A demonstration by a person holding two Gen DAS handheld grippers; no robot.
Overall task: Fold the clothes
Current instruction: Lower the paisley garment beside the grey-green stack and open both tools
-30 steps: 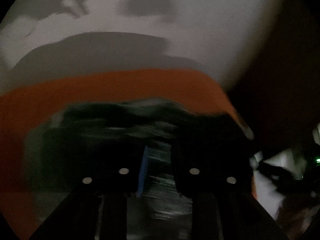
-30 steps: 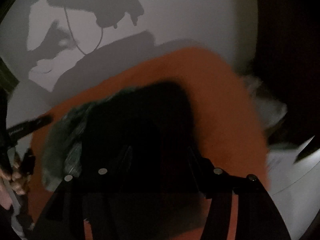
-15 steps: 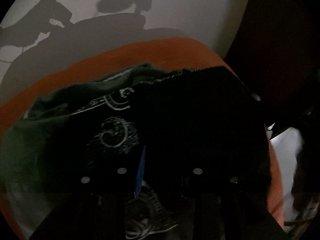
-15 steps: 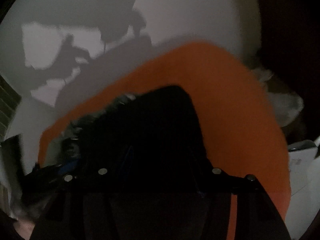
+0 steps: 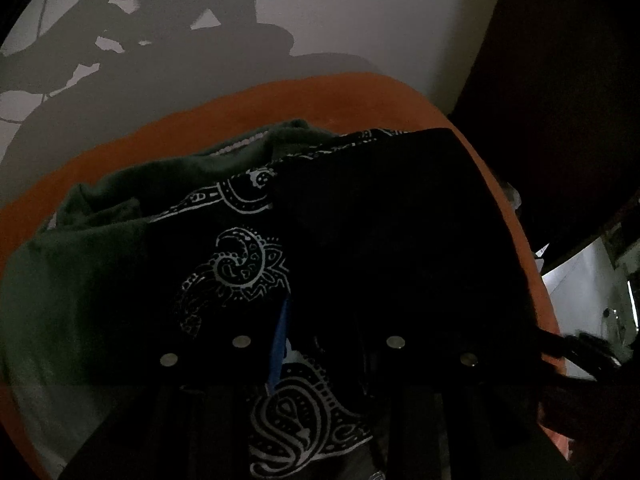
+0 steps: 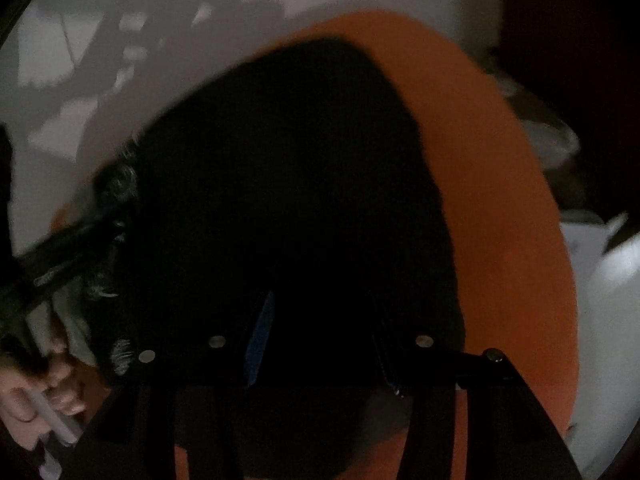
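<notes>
A black garment with white paisley print [image 5: 240, 264] lies over a dark green garment [image 5: 88, 280] on the orange surface [image 5: 280, 104]. Its plain black part [image 5: 400, 240] spreads to the right. My left gripper [image 5: 320, 344] points down onto it, jaws narrow, with paisley fabric running between the fingers. In the right wrist view the black cloth [image 6: 288, 184] fills the middle and passes between the fingers of my right gripper [image 6: 320, 340], whose jaws are closing on it. The scene is very dark.
A white wall [image 5: 360, 8] with cast shadows rises behind the orange surface. White items [image 6: 608, 288] sit past its right edge. A person's hand [image 6: 36, 392] holds the left gripper [image 6: 60, 252] at the left of the right wrist view.
Both grippers came down with the black garment, which now lies spread on the green one. In the right wrist view the cloth looms larger and a hand has entered at the lower left.
</notes>
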